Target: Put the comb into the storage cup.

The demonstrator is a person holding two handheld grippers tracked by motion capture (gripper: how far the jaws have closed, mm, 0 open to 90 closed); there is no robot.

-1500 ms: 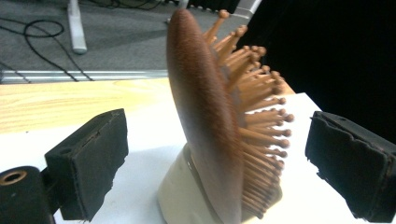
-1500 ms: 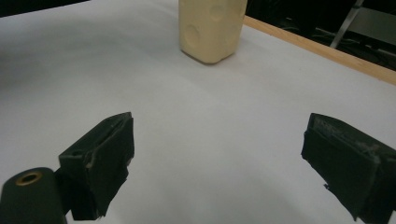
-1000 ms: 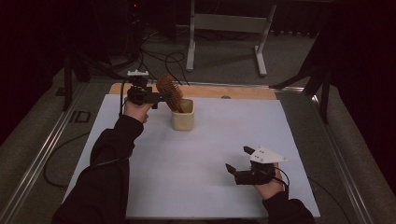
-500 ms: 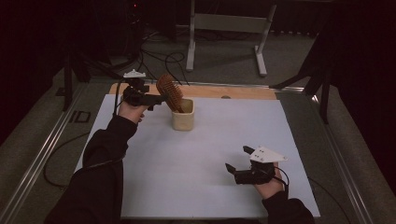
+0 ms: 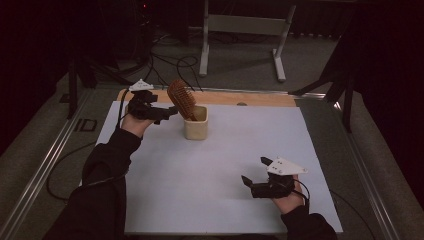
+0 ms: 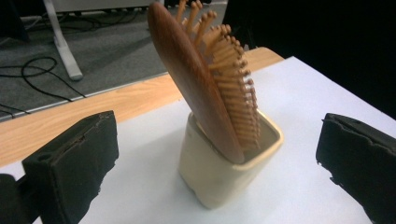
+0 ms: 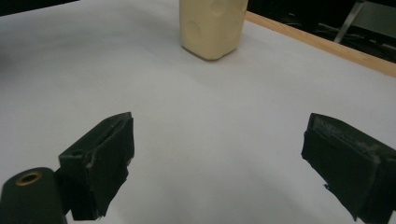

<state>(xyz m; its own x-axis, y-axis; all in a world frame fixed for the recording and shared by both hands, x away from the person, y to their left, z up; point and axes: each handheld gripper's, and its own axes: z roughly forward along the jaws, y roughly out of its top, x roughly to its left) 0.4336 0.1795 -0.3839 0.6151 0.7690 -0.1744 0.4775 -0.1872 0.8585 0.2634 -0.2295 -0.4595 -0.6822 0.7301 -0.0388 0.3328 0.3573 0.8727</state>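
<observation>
- Since the earlier frames, the left gripper (image 5: 167, 113) had been drawn back leftward from the hairbrush (image 5: 181, 98), its jaws spread apart and holding nothing.
- The hairbrush was left standing handle-down, leaning, in the cream cup (image 5: 195, 129) at the far left of the white mat (image 5: 225, 165); the placing looked finished.
- The right gripper (image 5: 253, 172) was kept open, near right, well apart.

Your desk (image 5: 260, 98) carries a white sheet (image 5: 230, 165) over most of its top, and a cream cup (image 5: 195, 125) stands on it.
</observation>
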